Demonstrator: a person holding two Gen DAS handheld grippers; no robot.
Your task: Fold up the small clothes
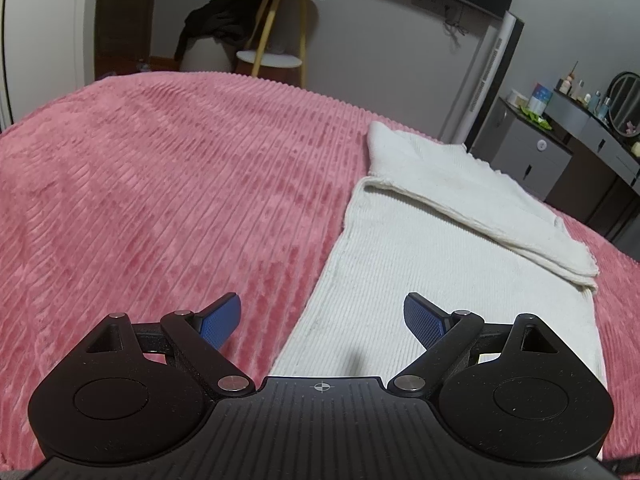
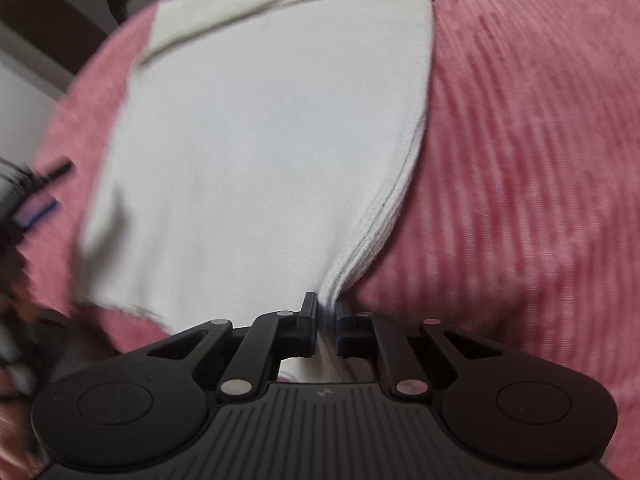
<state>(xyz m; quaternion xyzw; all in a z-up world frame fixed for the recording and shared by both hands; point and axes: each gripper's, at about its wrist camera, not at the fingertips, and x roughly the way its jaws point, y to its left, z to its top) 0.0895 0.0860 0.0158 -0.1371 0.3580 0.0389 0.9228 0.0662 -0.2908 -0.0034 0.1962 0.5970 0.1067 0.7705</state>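
A white ribbed garment (image 1: pixel 432 240) lies on the pink ribbed bedspread (image 1: pixel 160 184), with a sleeve folded across its far part. My left gripper (image 1: pixel 322 316) is open and empty, hovering over the garment's near left edge. In the right wrist view the same white garment (image 2: pixel 260 140) fills the middle, blurred by motion. My right gripper (image 2: pixel 325 312) is shut on the garment's near right edge, and the cloth bunches between the pads. The left gripper shows blurred at the left edge of that view (image 2: pixel 36 196).
A round side table (image 1: pixel 276 28) with boxes and a dark cloth-draped seat (image 1: pixel 208 28) stand beyond the bed. A tall white unit (image 1: pixel 492 68) and a grey dresser with a mirror (image 1: pixel 576 132) are at the right. The bedspread (image 2: pixel 520 160) spreads right of the garment.
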